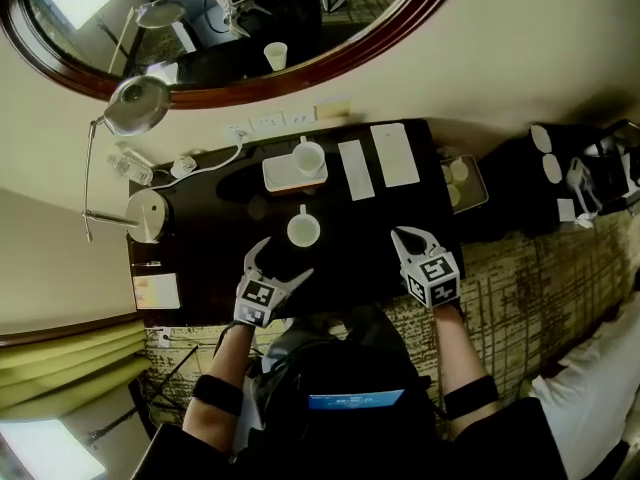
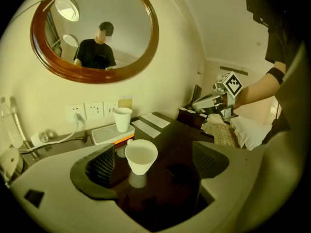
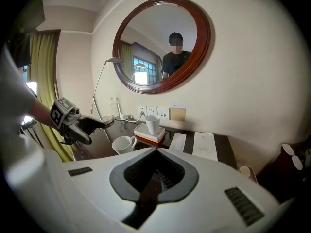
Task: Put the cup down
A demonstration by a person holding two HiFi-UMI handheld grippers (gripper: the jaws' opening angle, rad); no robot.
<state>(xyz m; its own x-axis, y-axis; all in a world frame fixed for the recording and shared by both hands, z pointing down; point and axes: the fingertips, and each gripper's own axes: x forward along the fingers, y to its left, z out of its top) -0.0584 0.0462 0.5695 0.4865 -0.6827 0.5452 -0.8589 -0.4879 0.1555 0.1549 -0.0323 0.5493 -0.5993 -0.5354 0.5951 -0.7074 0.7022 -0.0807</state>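
Your left gripper (image 2: pixel 155 161) held its fingers spread wide on either side of the white handled cup (image 2: pixel 141 155), pressing on neither side. The cup stood upright on the dark surface (image 1: pixel 345 258), near a tray (image 1: pixel 282 178) bearing another cup (image 1: pixel 308 156). Your right gripper (image 3: pixel 156 178) hovered apart, fingers closed together, empty.

Front of desk (image 1: pixel 350 253): bare, open passage.
Centre: cup (image 1: pixel 303 230).
Back: tray (image 1: pixel 280 176), papers (image 1: pixel 355 170).
Left: lamp base (image 1: pixel 148 215).
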